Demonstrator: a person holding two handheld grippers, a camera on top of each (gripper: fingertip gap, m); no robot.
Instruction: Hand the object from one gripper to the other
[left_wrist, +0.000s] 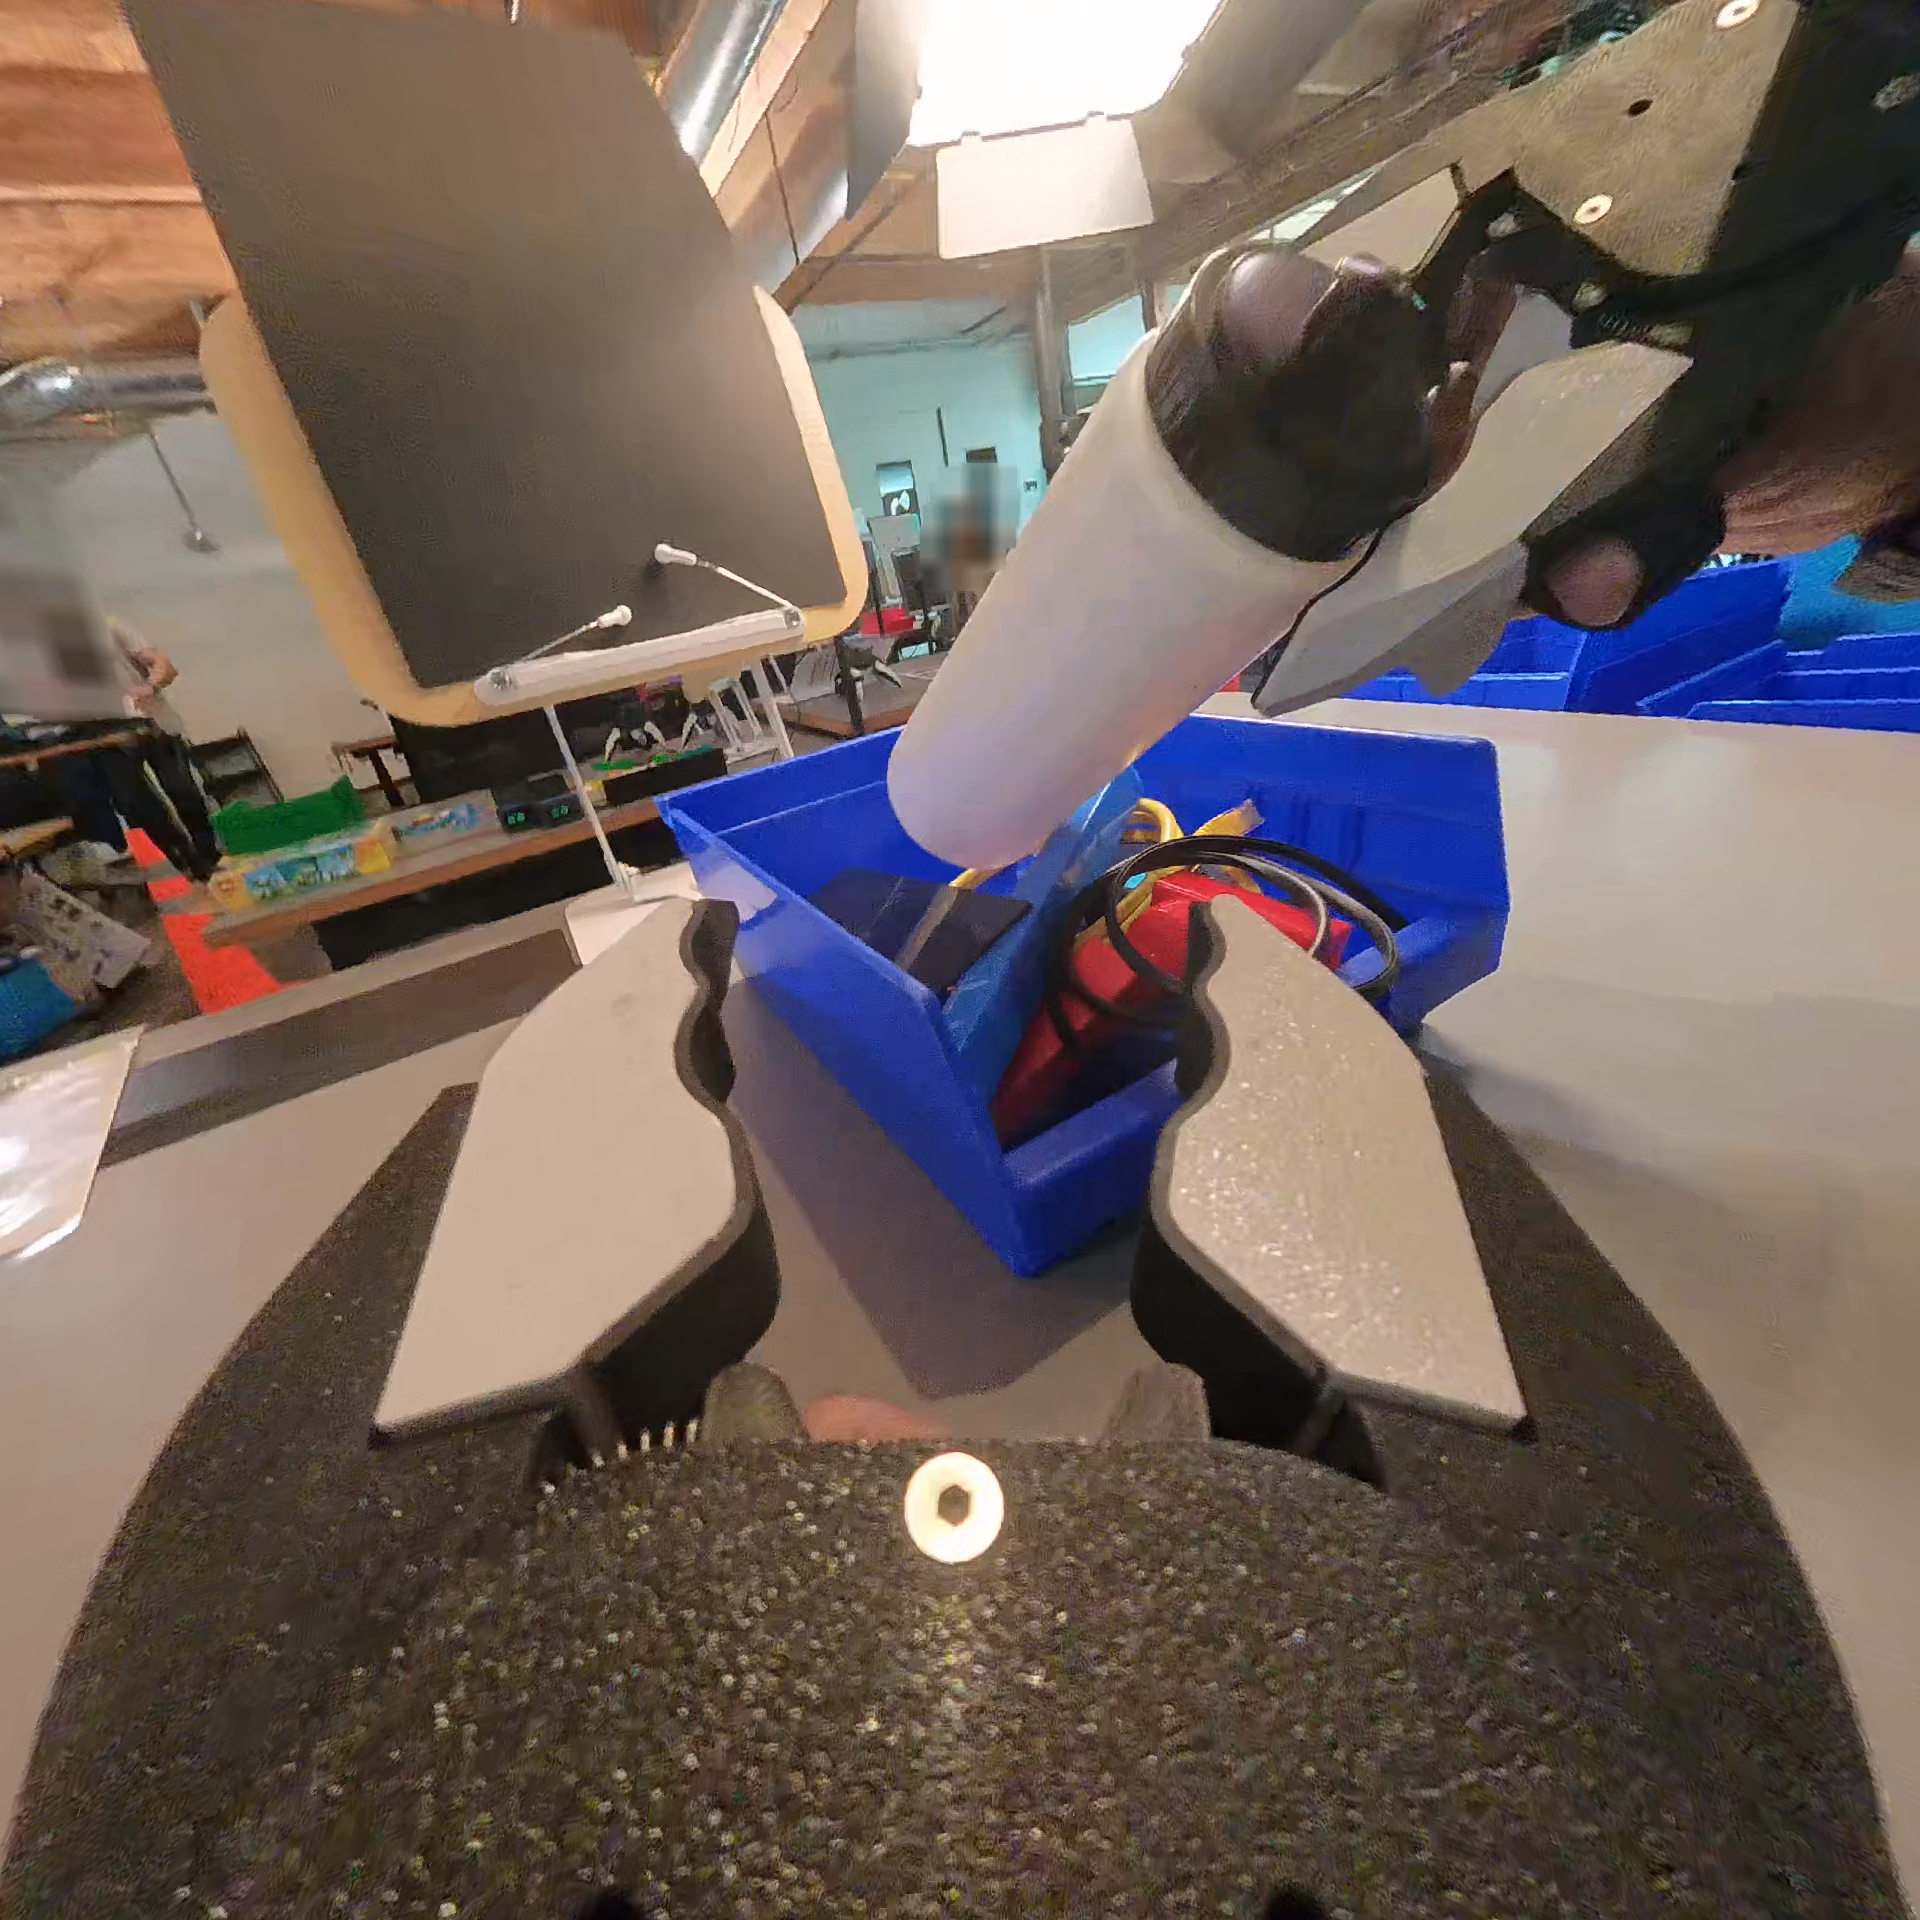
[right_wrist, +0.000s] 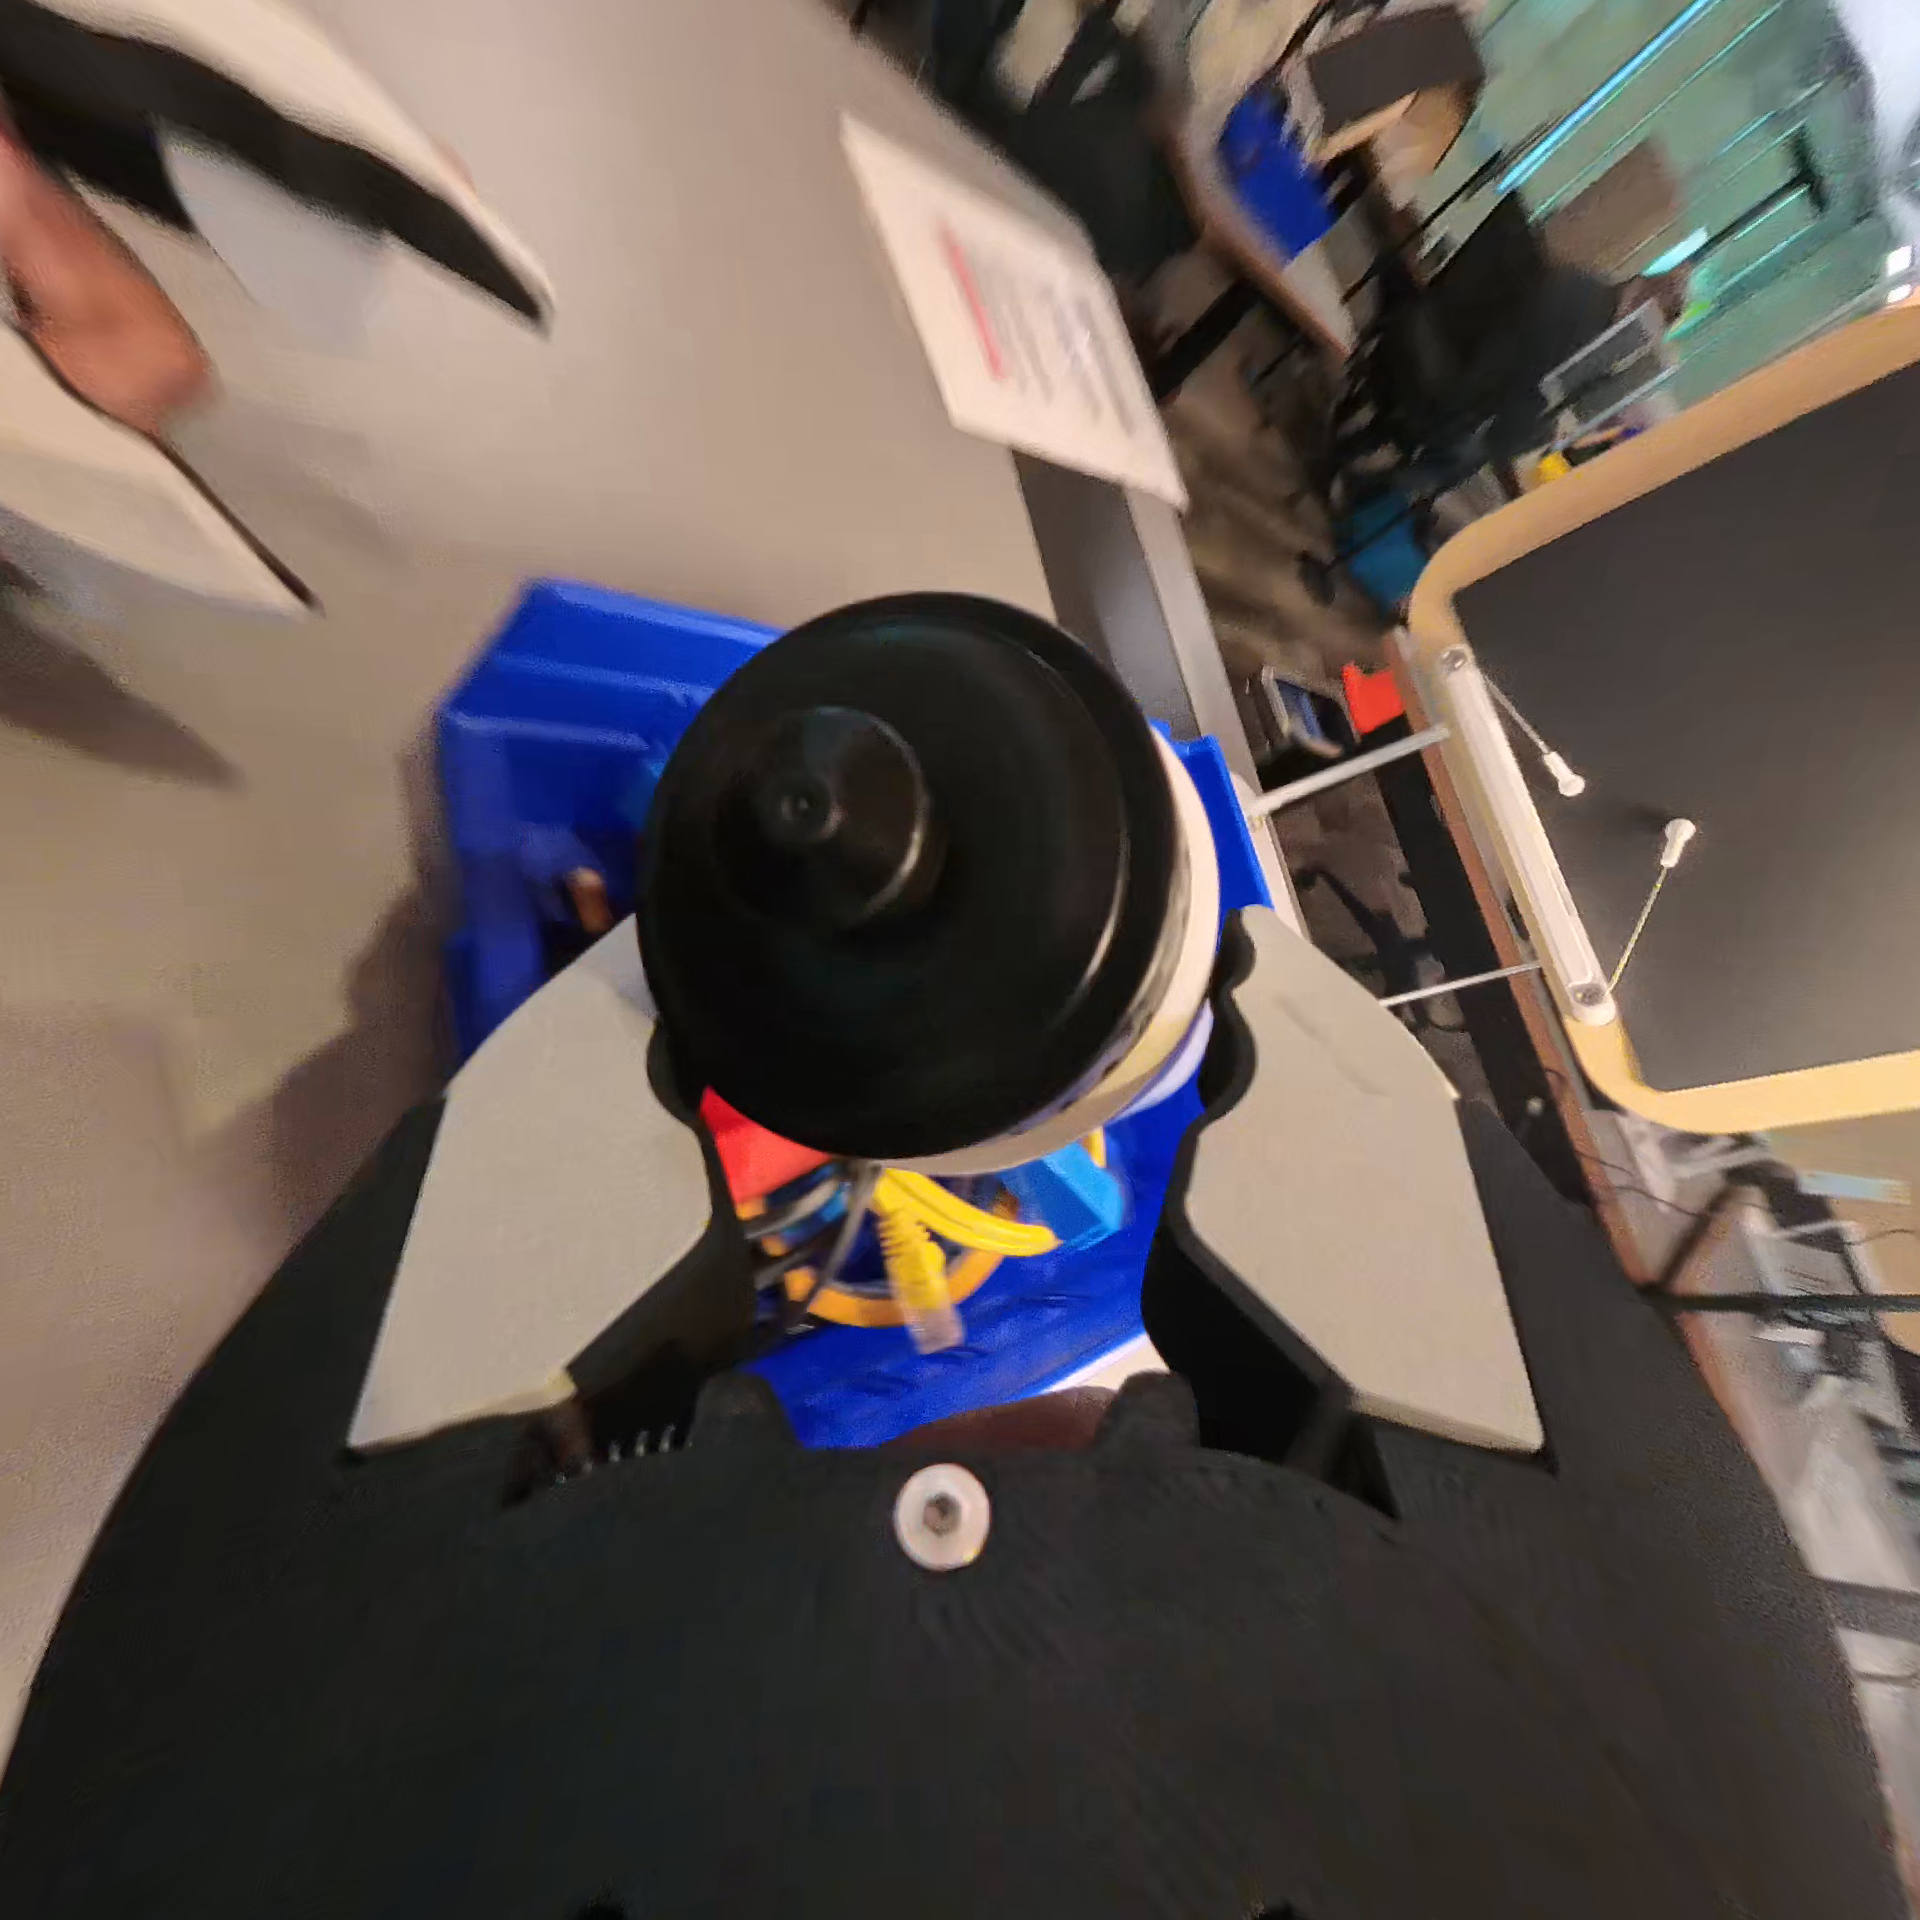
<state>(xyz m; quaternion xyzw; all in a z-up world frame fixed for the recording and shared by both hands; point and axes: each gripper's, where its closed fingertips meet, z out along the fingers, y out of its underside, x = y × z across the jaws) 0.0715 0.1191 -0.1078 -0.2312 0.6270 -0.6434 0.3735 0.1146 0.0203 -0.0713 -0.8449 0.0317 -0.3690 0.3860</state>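
The right tool pinches a white bottle w/ black cap near its cap end; in the right wrist view its two fingers sit on both sides of the bottle just under the cap, so I judge the grip is firm, though this view is blurred. The bottle is in the air, above the blue bin which stands on the grey table. The bin has cables (black and yellow), a red thing and other small stuff inside; I cannot tell exactly what they are. In the left wrist view the bottle's long axis runs diagonal: cap end is up and to the right, where the right tool holds it, and the free white bottom end points down and to the left, toward the left tool. The left tool is spread wide, nothing between its fingers, and it sits lower, near the table, in front of the bin. So the key relation: the bottle lies ahead and above the left tool, its bottom end is the nearest part, approx. over the gap between the left fingers but not touching them. I think the handover is at the approach step; the left tool needs to rise and go forward to take the white body below the right tool's fingers, across the axis. Risk: the smooth round body may slip if it is taken too near the end.
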